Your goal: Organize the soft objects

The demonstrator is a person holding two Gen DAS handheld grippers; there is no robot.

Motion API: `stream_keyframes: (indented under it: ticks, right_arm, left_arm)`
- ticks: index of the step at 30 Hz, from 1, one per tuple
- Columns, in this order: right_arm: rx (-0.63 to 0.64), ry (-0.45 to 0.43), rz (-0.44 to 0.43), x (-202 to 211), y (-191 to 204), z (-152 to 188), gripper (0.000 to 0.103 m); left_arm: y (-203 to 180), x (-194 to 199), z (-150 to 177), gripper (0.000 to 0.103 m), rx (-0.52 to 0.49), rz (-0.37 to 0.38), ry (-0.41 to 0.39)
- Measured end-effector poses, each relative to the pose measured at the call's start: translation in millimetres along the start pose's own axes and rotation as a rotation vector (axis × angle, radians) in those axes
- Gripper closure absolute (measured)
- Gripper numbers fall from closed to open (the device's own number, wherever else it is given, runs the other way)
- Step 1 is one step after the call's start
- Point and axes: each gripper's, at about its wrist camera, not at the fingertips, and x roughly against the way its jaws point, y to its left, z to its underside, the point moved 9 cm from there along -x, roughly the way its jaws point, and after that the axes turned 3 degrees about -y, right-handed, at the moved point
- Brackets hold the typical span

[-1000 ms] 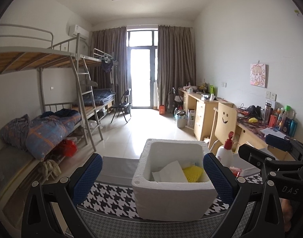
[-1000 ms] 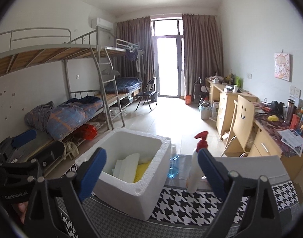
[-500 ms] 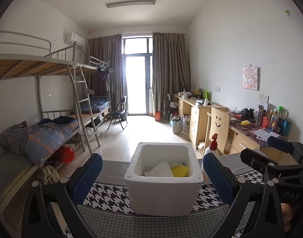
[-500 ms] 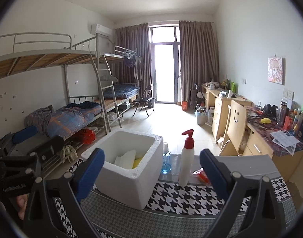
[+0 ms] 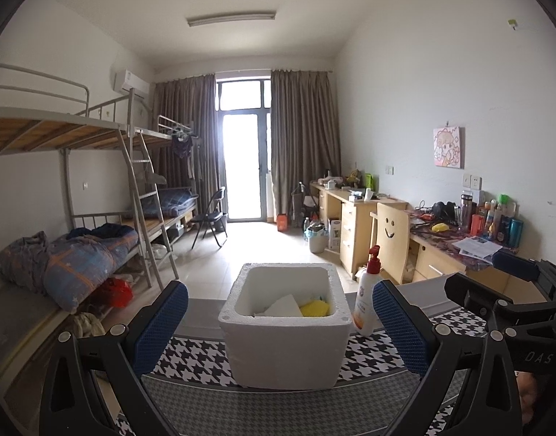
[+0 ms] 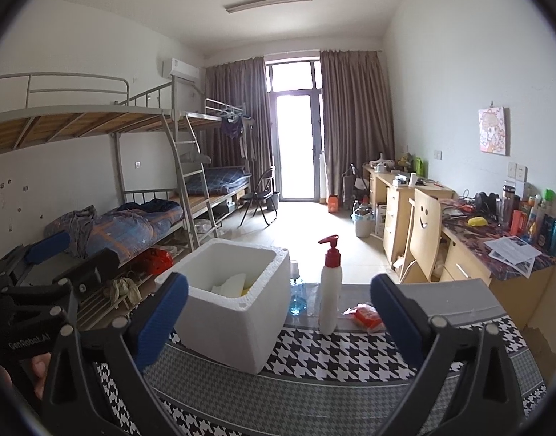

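Here, a white sheet (image 5: pixel 283 307) and a yellow item (image 5: pixel 314 308) are seen inside the foam box (image 5: pixel 283 352). Nothing is held: the left gripper's (image 5: pixel 279 325) fingers are spread wide, and the right gripper's (image 6: pixel 278 318) jaws are opening, empty.

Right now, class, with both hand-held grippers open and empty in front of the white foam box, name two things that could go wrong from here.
1. The tall white pump bottle with a red top stands upright beside the white foam box; a sideways sweep of the right hand-held gripper, whose jaws are opening, could topple it.
2. The box looks light; a nudge from the left hand-held gripper might slide it across the houndstooth cloth.
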Motion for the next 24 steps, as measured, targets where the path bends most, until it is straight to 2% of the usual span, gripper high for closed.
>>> stream_keyframes:
  ticks: [24]
  right_arm:
    - [0.028, -0.059, 0.032, 32, -1, 22, 0.001]
  left_arm:
    - [-6, 24, 26, 0.001, 0.007, 0.018, -0.010]
